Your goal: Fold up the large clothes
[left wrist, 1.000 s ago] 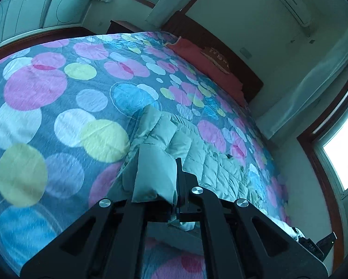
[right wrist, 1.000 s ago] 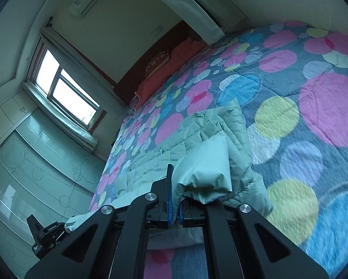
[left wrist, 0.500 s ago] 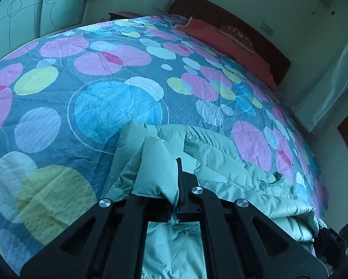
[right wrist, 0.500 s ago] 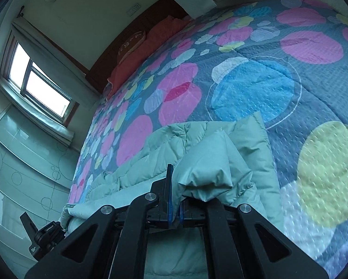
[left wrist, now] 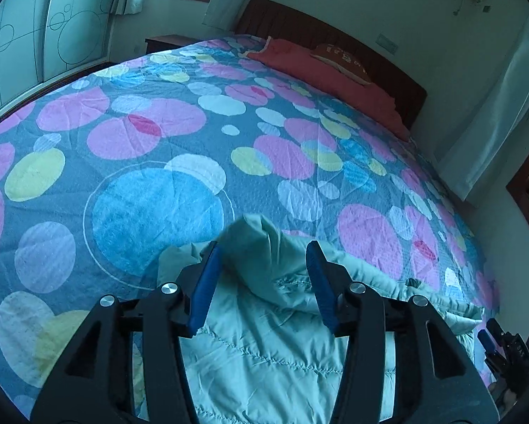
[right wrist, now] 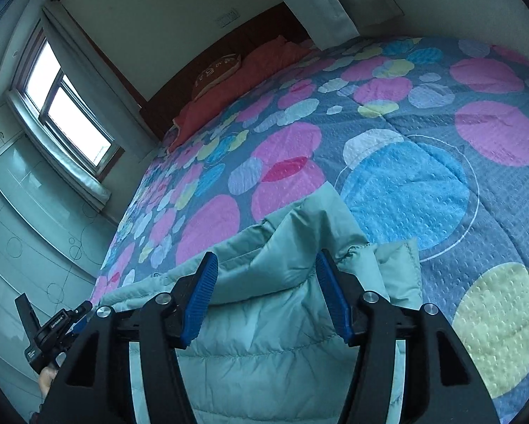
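Both our left gripper and right gripper are opening over the puffy pale-green quilted jacket on the dotted bedspread, so we let go together, gently, keeping the fold flat.

The left tool is black, with two blue ridged pads and round silver screws on its arms. The right tool looks the same: black arms, blue pads, shiny screws.
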A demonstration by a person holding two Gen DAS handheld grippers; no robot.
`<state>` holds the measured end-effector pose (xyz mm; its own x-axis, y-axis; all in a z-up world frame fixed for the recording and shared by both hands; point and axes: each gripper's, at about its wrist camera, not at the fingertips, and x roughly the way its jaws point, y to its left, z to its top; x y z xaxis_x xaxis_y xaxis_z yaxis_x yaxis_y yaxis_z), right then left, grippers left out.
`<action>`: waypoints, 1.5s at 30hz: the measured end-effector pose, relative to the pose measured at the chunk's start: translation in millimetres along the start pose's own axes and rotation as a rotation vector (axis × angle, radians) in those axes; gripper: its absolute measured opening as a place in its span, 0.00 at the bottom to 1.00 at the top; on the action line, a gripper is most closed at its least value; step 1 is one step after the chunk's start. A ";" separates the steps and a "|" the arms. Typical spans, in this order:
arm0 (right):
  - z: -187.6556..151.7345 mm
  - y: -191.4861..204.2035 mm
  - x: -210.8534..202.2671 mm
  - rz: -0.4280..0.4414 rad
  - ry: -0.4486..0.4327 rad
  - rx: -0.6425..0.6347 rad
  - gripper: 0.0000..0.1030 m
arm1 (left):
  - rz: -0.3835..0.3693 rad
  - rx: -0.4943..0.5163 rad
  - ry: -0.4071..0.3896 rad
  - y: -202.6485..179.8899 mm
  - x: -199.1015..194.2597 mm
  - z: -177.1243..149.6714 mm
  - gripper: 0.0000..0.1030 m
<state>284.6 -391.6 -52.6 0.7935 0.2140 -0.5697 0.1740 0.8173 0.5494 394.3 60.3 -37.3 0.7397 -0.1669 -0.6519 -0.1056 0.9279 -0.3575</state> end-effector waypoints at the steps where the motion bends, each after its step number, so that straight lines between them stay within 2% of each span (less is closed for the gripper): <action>1: -1.2 2.5 0.3 -0.011 0.007 -0.014 0.56 | -0.003 0.007 -0.005 -0.4 -4.0 0.4 0.48; 6: -5.2 16.7 15.1 -0.093 0.044 -0.113 0.56 | 0.033 0.120 0.027 -10.6 -1.0 -10.1 0.48; 9: -5.2 23.7 34.6 -0.133 0.093 -0.155 0.56 | 0.079 0.180 0.050 -15.5 15.3 -13.8 0.48; 17: -6.2 40.2 88.5 -0.255 0.156 -0.312 0.56 | 0.182 0.284 0.083 -25.2 64.1 -14.6 0.48; 22: -11.6 36.6 118.6 -0.313 0.209 -0.367 0.56 | 0.238 0.313 0.102 -25.0 90.2 -14.5 0.48; 27: -12.6 36.5 127.9 -0.326 0.196 -0.376 0.57 | 0.260 0.327 0.119 -25.2 111.4 -16.6 0.51; 30: -9.7 40.6 123.0 -0.335 0.189 -0.384 0.57 | 0.273 0.328 0.122 -28.4 105.3 -12.0 0.51; 31: -8.4 44.6 116.8 -0.339 0.174 -0.388 0.57 | 0.271 0.321 0.117 -29.8 98.4 -10.3 0.50; 35: -10.9 73.9 83.5 -0.246 0.102 -0.402 0.57 | 0.147 0.266 0.066 -44.3 53.4 -6.5 0.50; 37: -23.5 89.4 79.9 -0.206 0.111 -0.434 0.57 | 0.073 0.289 0.054 -61.1 38.5 -16.6 0.50; 39: -40.2 99.1 89.4 -0.193 0.155 -0.469 0.57 | 0.021 0.338 0.076 -79.9 38.4 -34.7 0.51; 40: -48.4 100.5 98.1 -0.202 0.179 -0.483 0.57 | 0.010 0.364 0.107 -88.1 45.7 -44.8 0.51; 42: -59.5 97.9 115.0 -0.244 0.203 -0.505 0.57 | 0.034 0.401 0.164 -97.5 66.1 -63.4 0.51; 45: -54.1 94.1 111.0 -0.246 0.206 -0.472 0.57 | 0.072 0.439 0.162 -102.7 76.5 -72.0 0.51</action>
<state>357.5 -262.0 -97.2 0.6242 0.0486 -0.7797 0.0221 0.9966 0.0798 413.8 -71.7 -98.6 0.6240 -0.1149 -0.7729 0.1644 0.9863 -0.0139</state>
